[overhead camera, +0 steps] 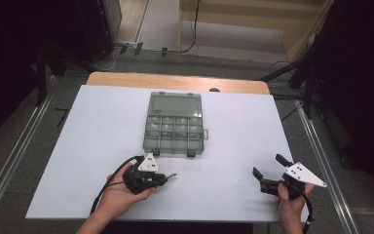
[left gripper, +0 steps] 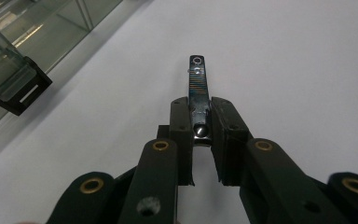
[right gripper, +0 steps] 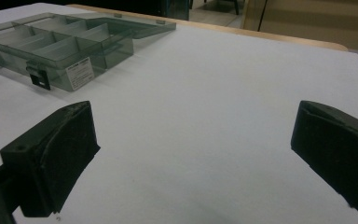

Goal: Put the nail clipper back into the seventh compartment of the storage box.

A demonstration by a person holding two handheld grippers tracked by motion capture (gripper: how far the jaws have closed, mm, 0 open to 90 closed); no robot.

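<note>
A silver nail clipper (left gripper: 197, 88) sticks out forward from between the pads of my left gripper (left gripper: 199, 116), which is shut on its rear end just above the white table. In the high view the left gripper (overhead camera: 163, 178) is at the front left with the nail clipper (overhead camera: 171, 176) pointing right, just below the box. A smoky clear plastic compartment box (overhead camera: 175, 124) lies open in the middle of the table, lid folded back. My right gripper (overhead camera: 269, 165) rests at the front right, open, with nothing between its fingers (right gripper: 56, 149).
The white table top (overhead camera: 102, 146) has a wooden strip (overhead camera: 175, 80) at its far edge. The compartment box (right gripper: 60, 44) has black latches on its near side and looks empty. Dark stands and cables surround the table.
</note>
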